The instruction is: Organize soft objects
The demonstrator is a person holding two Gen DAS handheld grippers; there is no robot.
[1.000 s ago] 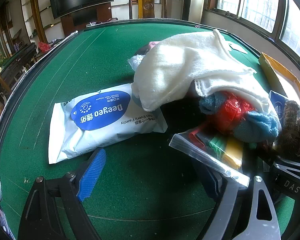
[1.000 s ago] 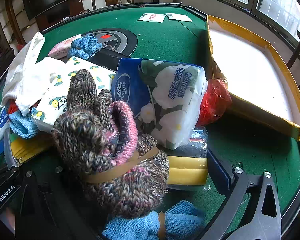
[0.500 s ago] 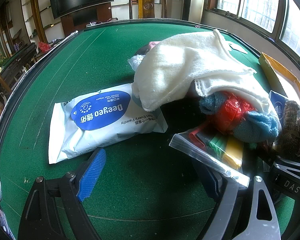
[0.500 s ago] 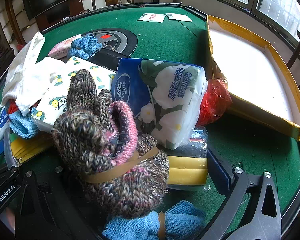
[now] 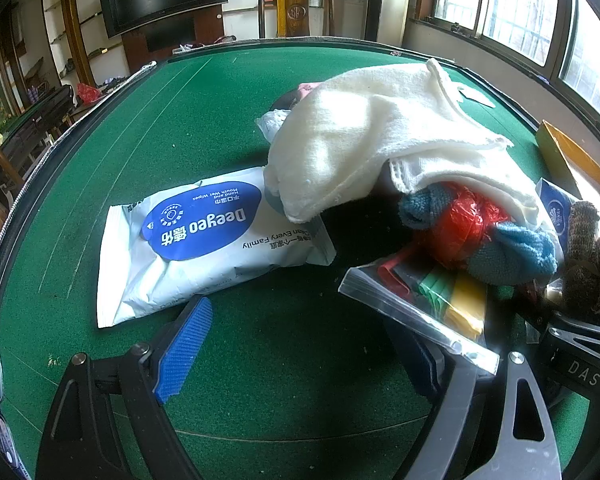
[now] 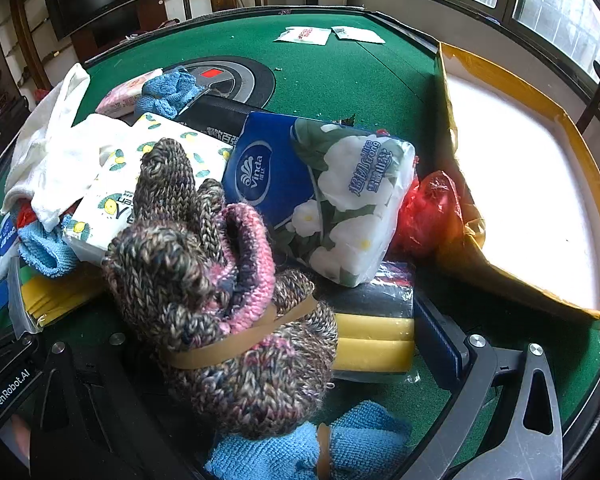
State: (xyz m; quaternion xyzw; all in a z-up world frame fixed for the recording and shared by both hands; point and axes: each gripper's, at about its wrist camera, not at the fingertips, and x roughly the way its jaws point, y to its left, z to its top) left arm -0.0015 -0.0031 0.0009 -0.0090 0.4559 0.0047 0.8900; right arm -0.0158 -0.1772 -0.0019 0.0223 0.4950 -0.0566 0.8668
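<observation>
I have both grippers low over the green desk [image 5: 148, 128]. My left gripper [image 5: 300, 352] has its fingers wide apart, holding nothing; the blue pad [image 5: 184, 348] of one finger sits just short of one white wet-wipes pack [image 5: 204, 240], and the other finger lies under the edge of one clear zip bag [image 5: 424, 304] holding coloured sheets.

My right gripper [image 6: 260, 360] also has its fingers spread, with the pile of soft goods between them. I cannot tell whether either finger touches the knitted gloves [image 6: 216, 280]: one bundle, bound by one tan rubber band [image 6: 236, 340], resting in the gap.

Count from the right wrist view:
- one blue Vinda tissue pack [image 6: 320, 196], leaning on the sponges;
- one wrapped pack of yellow sponges [image 6: 374, 340], beneath it;
- one lemon-print tissue pack [image 6: 140, 176], left of the gloves;
- one pink packet [image 6: 120, 98], far side;
- three blue cloths: near [image 6: 312, 448], left [image 6: 44, 248], far [image 6: 168, 92];
- one white towel [image 6: 52, 140], draped at the left;
- one red plastic bag [image 6: 428, 212], against the box.

One open yellow-rimmed cardboard box [image 6: 520, 184] stands to the right, just beside the pile. Two white paper packets [image 6: 328, 34] lie well apart at the far edge.
</observation>
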